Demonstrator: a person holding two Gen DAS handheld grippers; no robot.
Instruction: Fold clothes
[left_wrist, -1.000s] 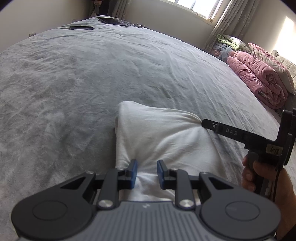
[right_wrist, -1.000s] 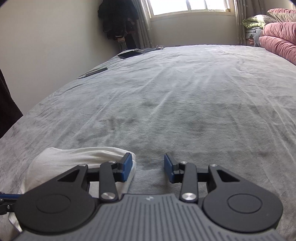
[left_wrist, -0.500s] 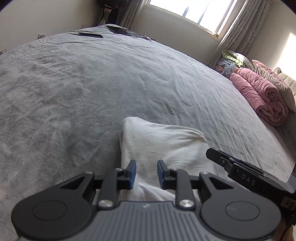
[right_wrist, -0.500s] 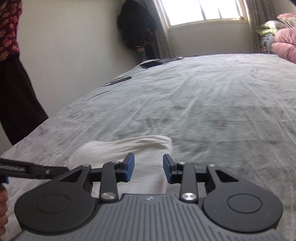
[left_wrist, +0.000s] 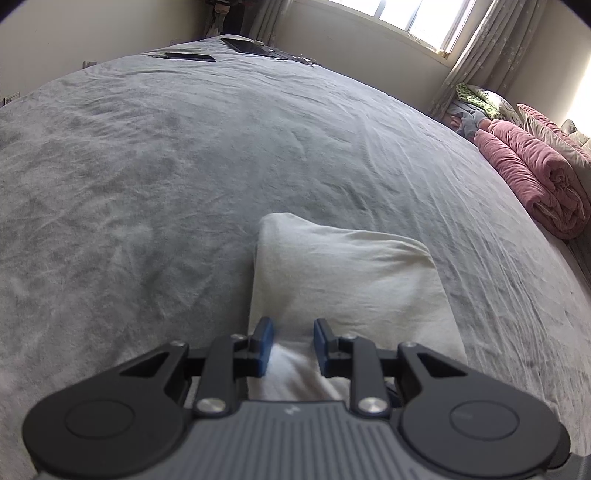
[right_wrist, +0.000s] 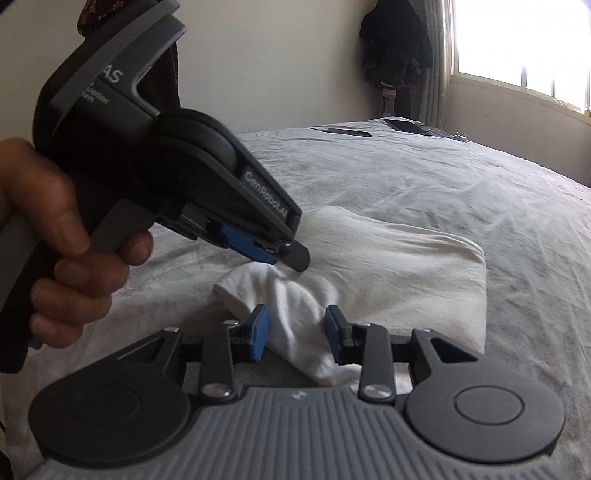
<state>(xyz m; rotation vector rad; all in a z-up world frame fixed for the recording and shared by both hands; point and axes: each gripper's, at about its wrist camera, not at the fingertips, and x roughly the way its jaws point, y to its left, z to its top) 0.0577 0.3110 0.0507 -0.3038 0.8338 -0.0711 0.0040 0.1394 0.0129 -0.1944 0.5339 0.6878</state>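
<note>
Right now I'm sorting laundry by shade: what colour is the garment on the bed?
White garment, plain, on a grey bed; clearest in the right wrist view.

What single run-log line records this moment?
task: fold clothes | left tool: on white cloth | right tool: cloth between fingers | surface: grey bed

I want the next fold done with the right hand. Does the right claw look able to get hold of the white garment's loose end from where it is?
Probably yes. The loose end of the white garment already lies between the right claw pads, nothing covering it. The left claw sits just behind, on the cloth, but not across the way.
</note>
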